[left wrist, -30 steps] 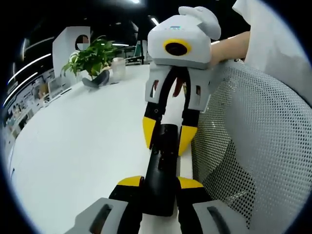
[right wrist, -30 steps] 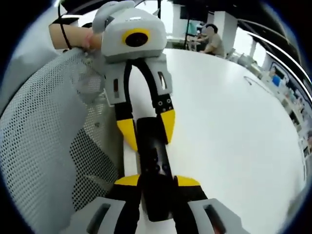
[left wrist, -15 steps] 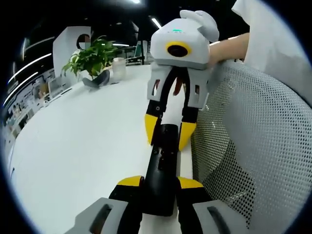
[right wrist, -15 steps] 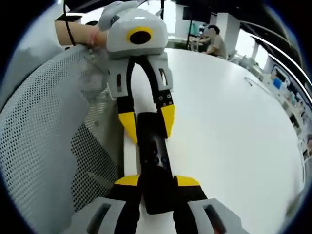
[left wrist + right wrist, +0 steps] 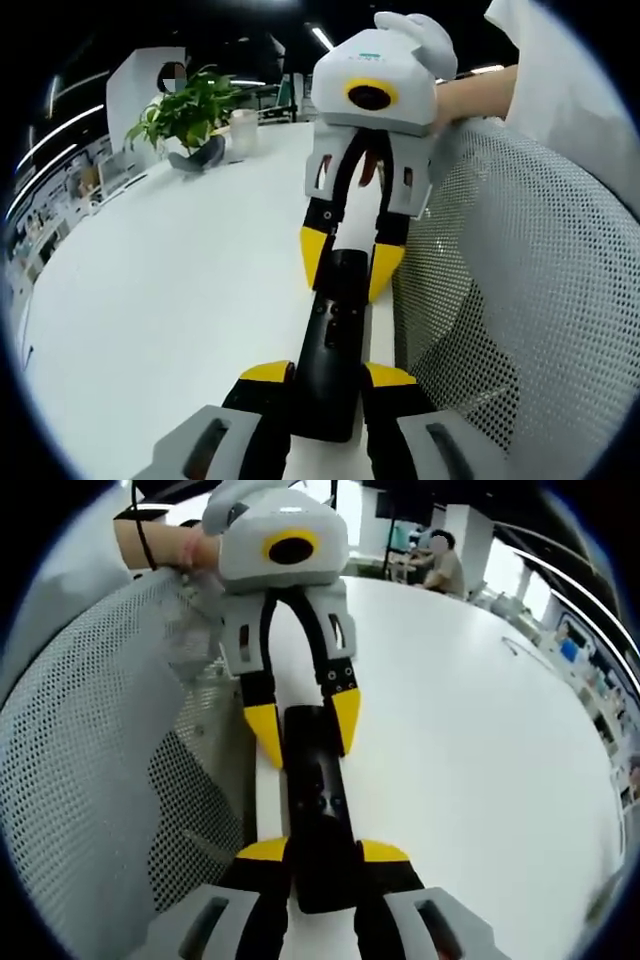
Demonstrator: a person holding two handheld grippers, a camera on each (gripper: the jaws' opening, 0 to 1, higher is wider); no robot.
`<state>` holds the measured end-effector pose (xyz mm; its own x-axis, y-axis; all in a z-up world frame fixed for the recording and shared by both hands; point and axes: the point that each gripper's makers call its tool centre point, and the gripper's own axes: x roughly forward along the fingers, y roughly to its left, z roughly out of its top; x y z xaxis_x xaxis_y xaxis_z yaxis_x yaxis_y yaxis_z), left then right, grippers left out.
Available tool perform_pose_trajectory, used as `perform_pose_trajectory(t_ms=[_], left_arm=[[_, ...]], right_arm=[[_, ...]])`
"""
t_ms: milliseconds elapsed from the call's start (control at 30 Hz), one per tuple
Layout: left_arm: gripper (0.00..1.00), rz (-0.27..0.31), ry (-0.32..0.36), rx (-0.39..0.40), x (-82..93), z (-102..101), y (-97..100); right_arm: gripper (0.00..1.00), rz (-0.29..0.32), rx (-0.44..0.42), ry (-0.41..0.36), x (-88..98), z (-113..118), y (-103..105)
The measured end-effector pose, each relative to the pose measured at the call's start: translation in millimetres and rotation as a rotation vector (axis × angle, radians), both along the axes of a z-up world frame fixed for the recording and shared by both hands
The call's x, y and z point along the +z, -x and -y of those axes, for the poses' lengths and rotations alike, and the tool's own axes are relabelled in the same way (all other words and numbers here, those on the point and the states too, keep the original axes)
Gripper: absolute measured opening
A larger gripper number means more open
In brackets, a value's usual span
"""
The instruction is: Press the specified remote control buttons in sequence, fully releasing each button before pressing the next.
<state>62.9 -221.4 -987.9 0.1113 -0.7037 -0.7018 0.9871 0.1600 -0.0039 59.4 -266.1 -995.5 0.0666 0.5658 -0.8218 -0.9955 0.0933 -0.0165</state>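
A long black remote control point(image 5: 334, 335) lies lengthwise over the white table point(image 5: 160, 300), held from both ends. My left gripper point(image 5: 328, 375) is shut on its near end in the left gripper view. My right gripper point(image 5: 350, 262) faces it from the top, with yellow fingertips point(image 5: 314, 255) clamped on the far end. In the right gripper view the same remote point(image 5: 317, 800) runs up from my right gripper point(image 5: 323, 852) to my left gripper point(image 5: 305, 728). Small buttons show on the remote's top face.
A grey mesh chair back point(image 5: 520, 300) stands right beside the remote, on the left in the right gripper view point(image 5: 90, 760). A potted plant point(image 5: 185, 115) and a white cup point(image 5: 240, 135) sit at the table's far side. A person point(image 5: 440, 565) sits in the background.
Both views have shifted a little; the facing gripper sits slightly higher in each. The remote stays held at both ends.
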Motion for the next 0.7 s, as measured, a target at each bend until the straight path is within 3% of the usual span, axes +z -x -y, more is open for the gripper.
perform_pose_trajectory(t_ms=[200,400,700], left_arm=[[0.28,0.001,0.019,0.042,17.3,-4.5,-3.9],[0.31,0.045,0.028,0.112,38.7,-16.9,-13.2],[0.37,0.12,0.207,0.306,95.1,-31.2,-25.9]], right_arm=[[0.22,-0.013,-0.022,-0.015,0.5,-0.8,-0.9],[0.22,-0.009,-0.023,-0.015,0.4,-0.8,-1.1],[0.22,-0.012,-0.028,-0.023,0.9,-1.8,-0.8]])
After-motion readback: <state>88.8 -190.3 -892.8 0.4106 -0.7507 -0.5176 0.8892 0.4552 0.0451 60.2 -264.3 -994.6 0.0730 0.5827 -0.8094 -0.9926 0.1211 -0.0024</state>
